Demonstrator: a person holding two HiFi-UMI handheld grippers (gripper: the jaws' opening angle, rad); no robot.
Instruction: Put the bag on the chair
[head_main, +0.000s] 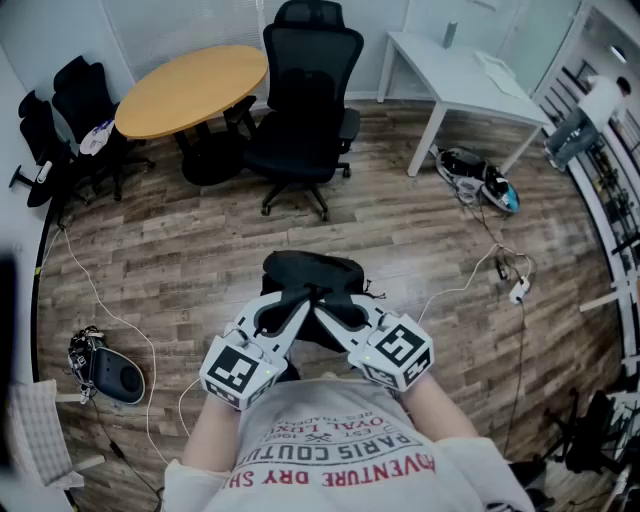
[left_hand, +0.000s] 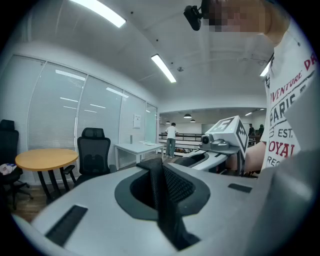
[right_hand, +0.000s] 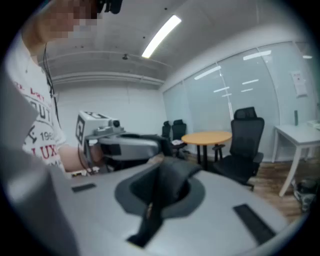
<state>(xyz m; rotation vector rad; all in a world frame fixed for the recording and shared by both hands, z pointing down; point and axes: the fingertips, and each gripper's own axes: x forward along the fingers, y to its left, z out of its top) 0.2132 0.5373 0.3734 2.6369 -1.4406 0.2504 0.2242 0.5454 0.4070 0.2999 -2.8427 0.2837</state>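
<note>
A black bag (head_main: 312, 274) hangs in front of me above the wood floor, held by both grippers. My left gripper (head_main: 300, 303) is shut on a black mesh strap of the bag (left_hand: 165, 192). My right gripper (head_main: 327, 305) is shut on another black strap of the bag (right_hand: 167, 182). The two grippers meet tip to tip over the bag's near edge. A black office chair (head_main: 305, 95) stands farther ahead by the round table, with an empty seat; it also shows as the chair (left_hand: 92, 155) and the chair (right_hand: 242, 145) in the gripper views.
A round wooden table (head_main: 190, 88) is left of the chair, with two more black chairs (head_main: 70, 110) beyond it. A white desk (head_main: 460, 75) stands at the right. Cables and a black device (head_main: 110, 372) lie on the floor; another device (head_main: 480, 175) lies under the desk.
</note>
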